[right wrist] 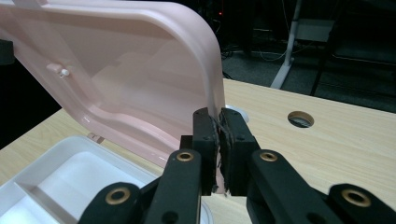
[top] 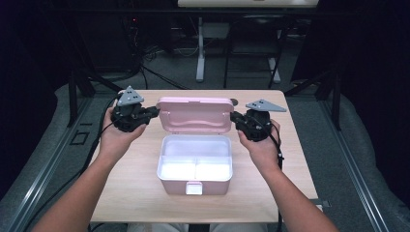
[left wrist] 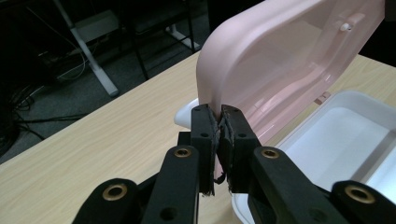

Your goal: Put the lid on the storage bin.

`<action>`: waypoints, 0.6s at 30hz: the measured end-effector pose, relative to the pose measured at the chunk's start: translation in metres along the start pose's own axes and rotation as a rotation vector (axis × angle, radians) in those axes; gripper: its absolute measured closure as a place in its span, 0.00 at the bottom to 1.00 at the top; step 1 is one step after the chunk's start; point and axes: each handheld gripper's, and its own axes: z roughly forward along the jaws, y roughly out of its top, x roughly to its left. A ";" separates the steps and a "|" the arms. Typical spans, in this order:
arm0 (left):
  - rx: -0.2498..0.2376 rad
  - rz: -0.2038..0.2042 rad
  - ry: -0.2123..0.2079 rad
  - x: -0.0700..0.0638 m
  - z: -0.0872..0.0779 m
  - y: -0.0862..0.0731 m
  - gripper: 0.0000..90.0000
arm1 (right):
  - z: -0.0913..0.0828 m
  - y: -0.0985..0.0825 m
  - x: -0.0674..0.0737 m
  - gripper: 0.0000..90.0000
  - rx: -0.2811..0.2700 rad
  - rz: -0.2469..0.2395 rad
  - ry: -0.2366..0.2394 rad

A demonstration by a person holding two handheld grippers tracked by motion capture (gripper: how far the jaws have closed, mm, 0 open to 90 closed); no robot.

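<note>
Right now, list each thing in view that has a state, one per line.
Pink lid: open, standing up, pinched at both side edges.
Box: open, white tray inside empty, front latch undone.
Left gripper: shut on the lid's edge.
Right gripper: shut on the lid's edge.

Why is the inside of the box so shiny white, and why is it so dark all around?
In the high view the white tray inside the pink box glares, washing out its detail, while the room behind the table stays nearly black. In the left gripper view and right gripper view the lid is evenly lit, and the near black jaws look slightly soft.
</note>
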 end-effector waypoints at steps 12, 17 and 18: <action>-0.022 0.001 -0.013 -0.004 -0.004 -0.001 0.88 | -0.007 -0.005 0.000 0.93 -0.004 0.016 0.032; -0.029 0.005 -0.023 -0.005 -0.007 -0.003 0.88 | -0.011 -0.007 0.000 0.92 -0.010 0.026 0.050; -0.031 0.004 -0.023 -0.006 -0.007 -0.004 0.88 | -0.012 -0.008 0.000 0.92 -0.014 0.027 0.052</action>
